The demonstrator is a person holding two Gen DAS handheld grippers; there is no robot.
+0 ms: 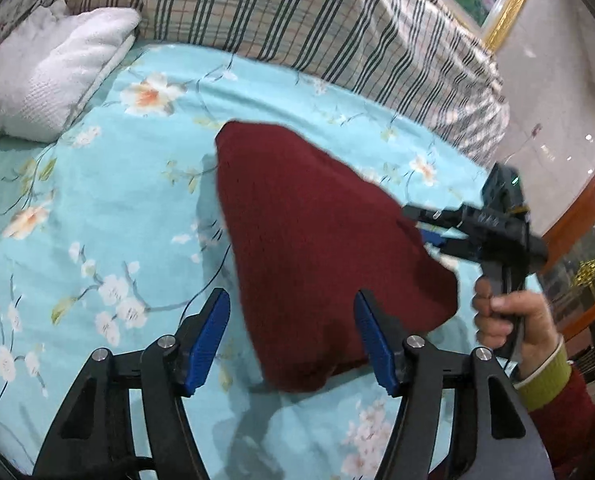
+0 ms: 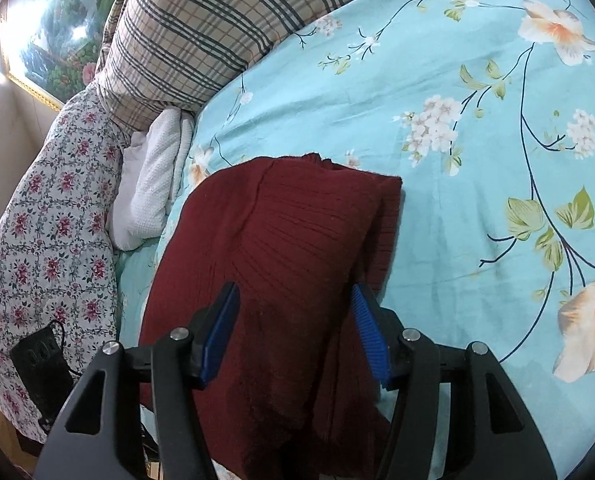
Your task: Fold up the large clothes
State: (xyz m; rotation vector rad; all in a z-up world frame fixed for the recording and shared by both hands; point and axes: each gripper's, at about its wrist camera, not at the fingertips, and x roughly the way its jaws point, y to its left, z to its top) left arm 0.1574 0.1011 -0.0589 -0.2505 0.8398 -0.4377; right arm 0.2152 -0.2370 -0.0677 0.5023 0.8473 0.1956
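A dark red knitted sweater (image 1: pixel 317 248) lies folded in a compact bundle on the turquoise flowered bedsheet (image 1: pixel 117 200). My left gripper (image 1: pixel 293 340) is open, its blue pads apart above the sweater's near edge, holding nothing. The right gripper (image 1: pixel 437 236) shows in the left wrist view at the sweater's right edge, held by a hand (image 1: pixel 513 316). In the right wrist view the sweater (image 2: pixel 297 248) fills the middle, and my right gripper (image 2: pixel 295 336) is open with its jaws wide on either side of the cloth.
A plaid quilt (image 1: pixel 337 24) is piled along the far side of the bed. A white pillow (image 1: pixel 45 84) lies at the left. In the right wrist view a flowered pillow (image 2: pixel 45 240) and a black device (image 2: pixel 41 372) lie at the left edge.
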